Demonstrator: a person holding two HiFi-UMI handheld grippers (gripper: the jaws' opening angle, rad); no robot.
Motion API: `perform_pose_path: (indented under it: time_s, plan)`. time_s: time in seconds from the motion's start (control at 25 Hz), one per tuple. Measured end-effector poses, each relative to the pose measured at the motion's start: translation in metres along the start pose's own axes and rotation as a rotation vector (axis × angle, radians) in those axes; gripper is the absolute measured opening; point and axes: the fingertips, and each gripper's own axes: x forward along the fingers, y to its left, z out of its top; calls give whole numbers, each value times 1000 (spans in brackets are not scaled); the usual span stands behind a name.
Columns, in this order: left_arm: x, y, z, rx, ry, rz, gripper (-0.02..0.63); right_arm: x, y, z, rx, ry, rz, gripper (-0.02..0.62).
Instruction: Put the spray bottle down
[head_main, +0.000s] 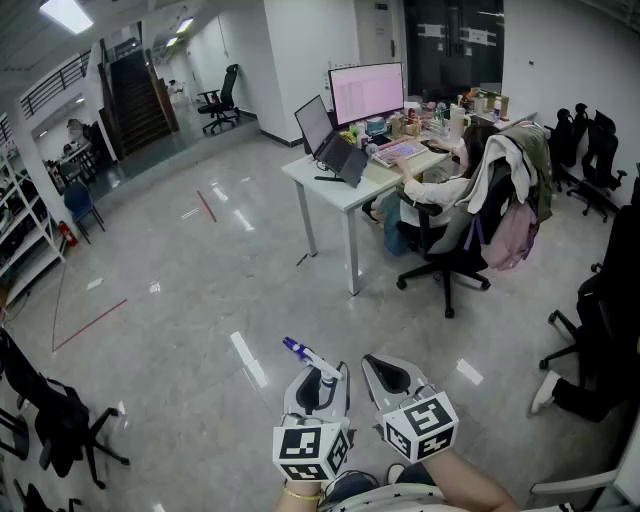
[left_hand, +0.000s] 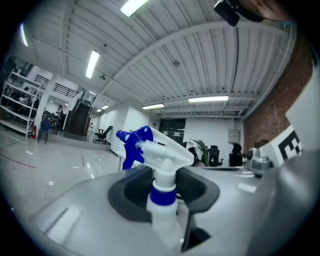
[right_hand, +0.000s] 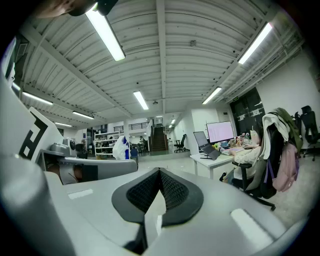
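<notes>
Scene: An open-plan office with a glossy grey floor (head_main: 200, 300), where both tools hung low in the head view, well apart from the white desk (head_main: 340, 190).
Left gripper: The left gripper (head_main: 318, 380) was clamped on the neck of the spray bottle (head_main: 305, 355), one dark pad to each side just above the blue collar.
Bottle: It stood upright in the jaws, with the blue nozzle pointing forward and left. Its body was hidden below the jaws in both views.
Right gripper: The right gripper (head_main: 388, 375), just beside the left, had its jaws closed tip to tip with nothing between them.
Landing spot: Nothing but floor lay under the bottle. The desk, crowded with a monitor (head_main: 367, 92) and a laptop (head_main: 330, 135) and with a person (head_main: 440, 185) seated at it, looked the nearest raised surface.
Doing it well: The bottle would probably fare best kept vertical and lowered until its base sat flat, with the pads eased apart only then. A grip this high on the neck could let it swing or tip.
</notes>
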Motion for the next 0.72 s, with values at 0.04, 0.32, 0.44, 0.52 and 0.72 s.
perform_pose_path:
  time_s: [0.04, 0.32, 0.44, 0.52, 0.72]
  plan:
    - [-2, 1, -4, -9, 7, -1, 138, -1, 1, -2, 5, 5, 0, -2]
    - [-9, 5, -26, -27, 48, -44, 138, -11, 3, -27, 19, 43, -54, -2]
    - [-3, -1, -33, -18, 64, -86, 138, -20, -4, -35, 21, 51, -103, -2]
    - [2, -10, -37, -17, 78, -116, 138, -30, -12, -37, 24, 53, -139, -2]
    - [14, -51, -42, -4, 99, -208, 138, -65, -43, -37, 40, 43, -228, -2]
